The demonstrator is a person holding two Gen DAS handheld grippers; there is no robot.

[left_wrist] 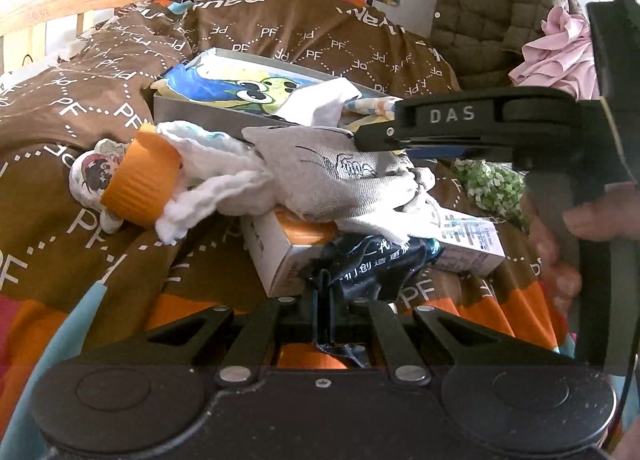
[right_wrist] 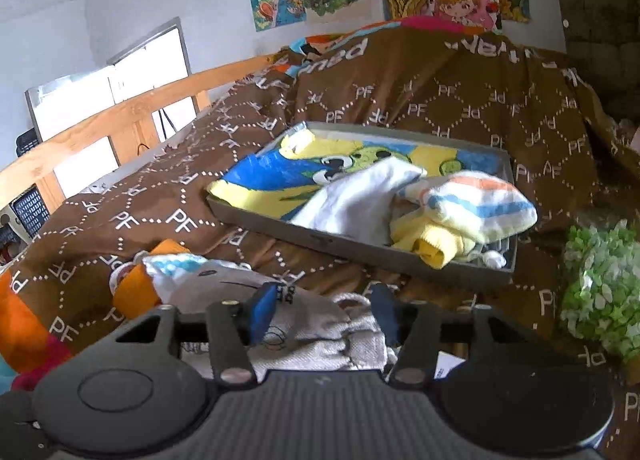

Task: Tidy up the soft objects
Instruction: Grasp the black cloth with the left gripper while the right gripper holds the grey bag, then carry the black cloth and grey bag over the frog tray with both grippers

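Sorting the cloths on this bed goes best one piece at a time, lifting high before carrying. The left gripper (left_wrist: 324, 300) has its fingers pressed together on a dark glossy cloth (left_wrist: 372, 264) printed with white characters, slick and crumpled, draped over a small white carton (left_wrist: 280, 256) near the bed's near edge. The right gripper (right_wrist: 324, 316) has its blue-padded fingers spread, with nothing pinched; just below them lies the grey knitted glove (right_wrist: 304, 324), ribbed and limp, beside a white fluffy rag (left_wrist: 200, 195) stuffed into an orange ridged cap (left_wrist: 140, 179). My reading is that the glove is next: close low on its thick cuff so the loose weave does not slip, and keep clear of the rag tangled alongside. Further toward the bed's middle, the shallow grey tray (right_wrist: 256, 219) rests on the brown quilt (right_wrist: 460, 107) and already holds a cartoon towel (right_wrist: 272, 179), a white cloth (right_wrist: 352, 199), a striped terry cloth (right_wrist: 480, 199) and a yellow one (right_wrist: 432, 244). Dropping pieces toward its open far corner avoids spill over the rim.
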